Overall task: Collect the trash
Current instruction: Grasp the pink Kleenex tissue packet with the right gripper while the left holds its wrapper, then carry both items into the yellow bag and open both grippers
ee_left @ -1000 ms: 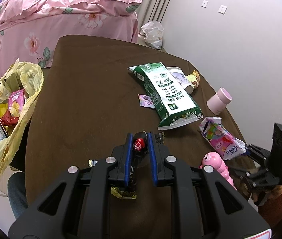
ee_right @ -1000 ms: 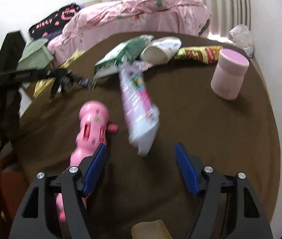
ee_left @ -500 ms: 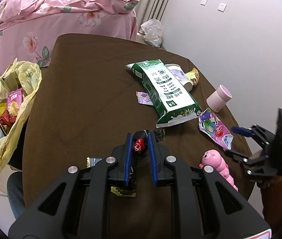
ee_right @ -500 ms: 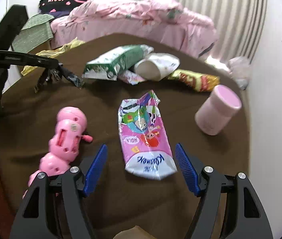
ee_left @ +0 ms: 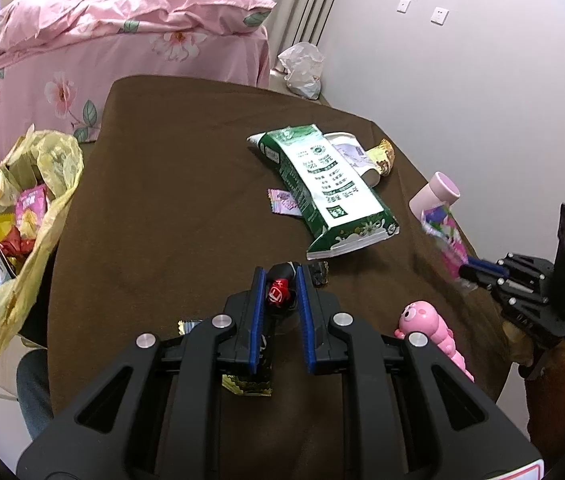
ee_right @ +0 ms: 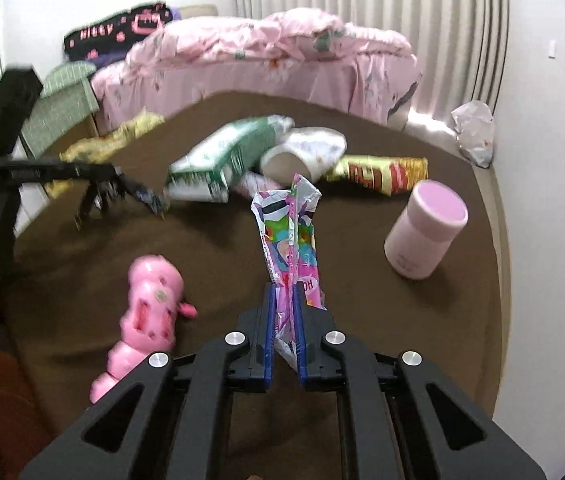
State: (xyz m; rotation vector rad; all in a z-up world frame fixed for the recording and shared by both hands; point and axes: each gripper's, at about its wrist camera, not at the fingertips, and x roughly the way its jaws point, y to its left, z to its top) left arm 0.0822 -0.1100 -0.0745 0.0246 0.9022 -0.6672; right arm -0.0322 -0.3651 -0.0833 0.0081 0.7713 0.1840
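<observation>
Closing on the crinkled pink cartoon-printed snack wrapper [ee_right: 288,236], lifted clear of the brown cloth-covered table [ee_right: 362,280], the right gripper [ee_right: 285,312] should keep it pinched across to the yellow plastic trash bag [ee_left: 22,208], while the left gripper [ee_left: 280,292] clamps a small black-and-red wrapper [ee_left: 279,290].

The pink wrapper [ee_right: 290,240] seems to read "HO"; other print blurs.

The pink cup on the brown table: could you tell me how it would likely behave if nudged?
The pink cup stands tilted in the right wrist view, so it may tip easily. Being round-sided, it would probably roll across the table once down. It looks like light plastic, likely sliding readily.
</observation>
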